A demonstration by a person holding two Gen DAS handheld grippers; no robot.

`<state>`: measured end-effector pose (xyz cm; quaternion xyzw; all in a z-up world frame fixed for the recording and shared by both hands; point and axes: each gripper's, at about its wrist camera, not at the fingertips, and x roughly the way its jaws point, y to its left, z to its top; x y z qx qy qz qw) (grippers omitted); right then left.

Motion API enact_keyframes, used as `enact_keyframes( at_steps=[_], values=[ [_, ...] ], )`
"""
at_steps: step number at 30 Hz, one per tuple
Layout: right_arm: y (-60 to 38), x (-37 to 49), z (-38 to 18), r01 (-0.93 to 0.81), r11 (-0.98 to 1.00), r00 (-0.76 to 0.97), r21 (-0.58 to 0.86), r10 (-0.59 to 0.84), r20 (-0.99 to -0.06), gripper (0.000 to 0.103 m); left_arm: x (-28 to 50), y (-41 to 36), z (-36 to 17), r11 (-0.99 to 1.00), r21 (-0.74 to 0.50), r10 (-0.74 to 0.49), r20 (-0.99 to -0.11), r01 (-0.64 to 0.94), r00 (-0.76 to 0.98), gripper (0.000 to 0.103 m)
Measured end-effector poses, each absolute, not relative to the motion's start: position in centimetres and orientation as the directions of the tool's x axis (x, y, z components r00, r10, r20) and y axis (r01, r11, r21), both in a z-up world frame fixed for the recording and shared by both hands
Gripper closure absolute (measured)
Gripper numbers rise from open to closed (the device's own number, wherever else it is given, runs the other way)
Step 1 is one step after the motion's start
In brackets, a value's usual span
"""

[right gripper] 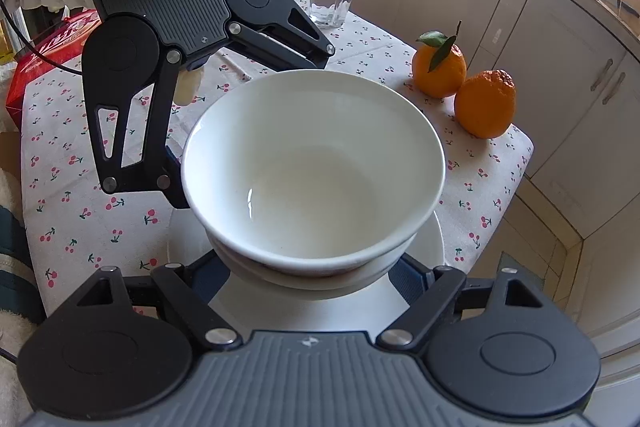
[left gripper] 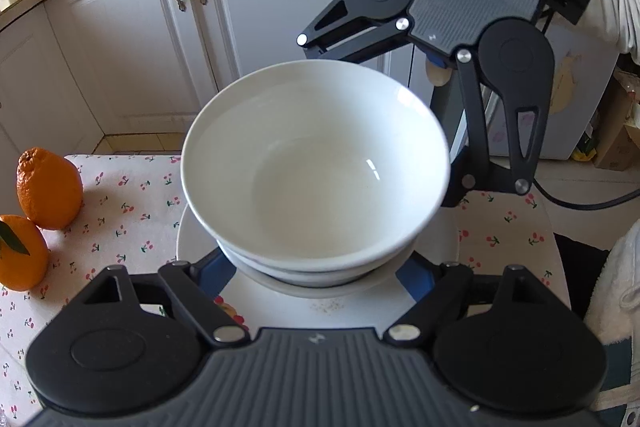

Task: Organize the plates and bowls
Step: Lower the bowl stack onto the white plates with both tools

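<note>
1. While both grippers close in from opposite sides, a white bowl (left gripper: 316, 163) sits nested in a second bowl (left gripper: 316, 273), and the stack rests on a white plate (left gripper: 340, 301) on the cherry-print tablecloth (left gripper: 120, 211).
2. The left gripper (left gripper: 316, 267) has its jaws spread wide around the stack's lower part; whether the blue pads press on the lower bowl cannot be told.
3. The right gripper (right gripper: 316, 267) stands the same way on the far side, jaws wide, contact hidden under the rim.
4. Two oranges (right gripper: 464, 83) lie near the table edge.
5. A glass mug (right gripper: 332, 1) stands beyond the bowls.
</note>
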<state>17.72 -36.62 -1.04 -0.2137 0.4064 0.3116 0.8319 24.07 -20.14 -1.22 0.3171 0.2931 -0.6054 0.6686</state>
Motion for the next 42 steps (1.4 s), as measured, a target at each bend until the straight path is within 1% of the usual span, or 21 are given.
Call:
enact_keyframes(
  at_steps=[19,26,28,29,32,36,40,42],
  values=[
    [-36.8,18.2,-1.4,-0.677,0.730,0.472,-0.091,0.336,-0.815,0.014,25.5,-20.3,-2.0,0.079,0.014,-0.630,-0.774,0.997,0.061,0.018],
    [-36.6,17.9,-1.3,-0.665,0.740,0.484,-0.104,0.321,-0.814,0.014,25.4,-20.2,-2.1,0.083,0.021,-0.635,-0.769,0.996,0.069,0.017],
    [-36.5,17.8,-1.2,-0.658,0.745,0.492,-0.109,0.315,-0.812,0.013,25.2,-20.0,-2.1,0.088,0.033,-0.640,-0.764,0.996,0.082,0.012],
    [-36.5,17.8,-1.2,-0.654,0.748,0.493,-0.108,0.314,-0.811,0.011,25.0,-19.9,-2.0,0.091,0.036,-0.646,-0.759,0.995,0.087,0.009],
    [-36.2,17.4,-1.2,-0.638,0.761,0.511,-0.118,0.304,-0.804,0.001,24.4,-19.4,-1.7,0.100,0.054,-0.643,-0.758,0.994,0.106,0.009],
    [-35.7,16.5,-0.8,-0.612,0.778,0.533,-0.144,0.271,-0.802,0.000,22.9,-18.3,-1.5,0.134,0.139,-0.629,-0.753,0.981,0.193,0.009],
    [-35.2,14.9,0.1,-0.562,0.811,0.567,-0.165,0.232,-0.790,0.000,21.3,-16.5,-0.4,0.214,0.181,-0.641,-0.716,0.960,0.278,0.009],
    [-34.7,13.9,0.6,-0.514,0.834,0.596,-0.200,0.179,-0.783,0.000,20.3,-15.5,0.3,0.262,0.202,-0.649,-0.687,0.944,0.327,0.008]
  ],
)
